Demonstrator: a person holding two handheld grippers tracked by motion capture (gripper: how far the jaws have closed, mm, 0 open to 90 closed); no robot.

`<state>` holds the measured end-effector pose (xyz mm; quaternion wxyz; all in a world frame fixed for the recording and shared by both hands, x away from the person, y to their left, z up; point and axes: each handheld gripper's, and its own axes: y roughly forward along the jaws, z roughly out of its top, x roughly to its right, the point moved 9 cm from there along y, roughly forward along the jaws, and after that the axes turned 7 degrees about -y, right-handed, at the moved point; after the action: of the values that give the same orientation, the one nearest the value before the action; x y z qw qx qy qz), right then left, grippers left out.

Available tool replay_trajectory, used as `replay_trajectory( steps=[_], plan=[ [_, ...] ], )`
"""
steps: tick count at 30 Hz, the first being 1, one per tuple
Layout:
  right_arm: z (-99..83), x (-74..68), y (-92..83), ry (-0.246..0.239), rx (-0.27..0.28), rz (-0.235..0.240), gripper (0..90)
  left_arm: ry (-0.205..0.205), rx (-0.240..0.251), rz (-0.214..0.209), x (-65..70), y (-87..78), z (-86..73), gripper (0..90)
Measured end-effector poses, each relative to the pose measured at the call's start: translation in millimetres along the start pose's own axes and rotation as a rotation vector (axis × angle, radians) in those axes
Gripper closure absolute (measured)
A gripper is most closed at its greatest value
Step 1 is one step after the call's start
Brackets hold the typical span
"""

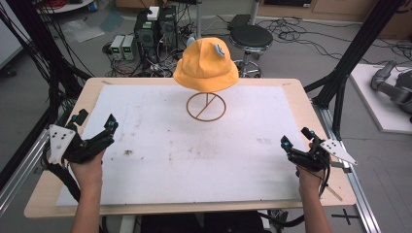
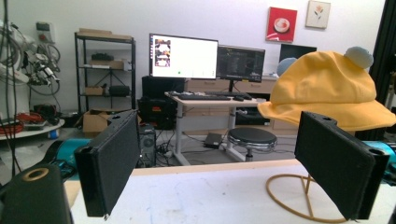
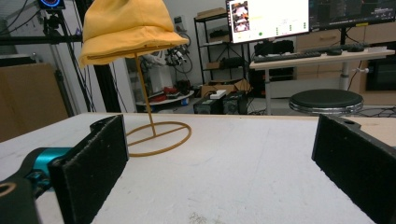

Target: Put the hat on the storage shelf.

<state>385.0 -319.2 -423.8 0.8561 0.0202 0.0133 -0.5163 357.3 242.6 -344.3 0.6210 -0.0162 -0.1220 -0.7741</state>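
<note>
Yellow hat [image 1: 206, 66] atop wire stand [image 1: 206, 106], table [image 1: 194, 145] around.

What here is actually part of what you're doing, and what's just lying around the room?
In use: yellow hat on its wire stand; left gripper and right gripper, both open.

Just around: black stool, computer boxes on the floor, monitors on a desk.

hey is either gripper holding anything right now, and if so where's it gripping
Nothing is held. The left hand-held gripper and the right hand-held gripper both stand open over the table, apart from the yellow hat on its stand.
</note>
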Motion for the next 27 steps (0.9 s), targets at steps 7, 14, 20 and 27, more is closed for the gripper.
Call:
replay_trajectory(
  steps=[7,14,20,27],
  plan=[
    [-1.7,-1.5,0.2,-0.014,-0.016,0.0,3.3,0.011,-0.021,0.02,-13.0,-13.8,-18.3,14.7],
    [-2.0,-2.2,-0.8,-0.027,-0.021,-0.003,3.3,-0.011,-0.025,0.039,-23.8,-21.7,-35.1,14.7],
    [-2.8,-1.4,0.7,-0.038,-0.023,-0.008,3.3,-0.001,-0.041,0.045,-28.9,-23.7,-45.4,14.7],
    [-5.1,-2.3,3.2,-0.047,-0.038,-0.007,3.3,0.003,-0.058,0.068,-36.0,-28.6,-49.4,14.7]
  ],
)
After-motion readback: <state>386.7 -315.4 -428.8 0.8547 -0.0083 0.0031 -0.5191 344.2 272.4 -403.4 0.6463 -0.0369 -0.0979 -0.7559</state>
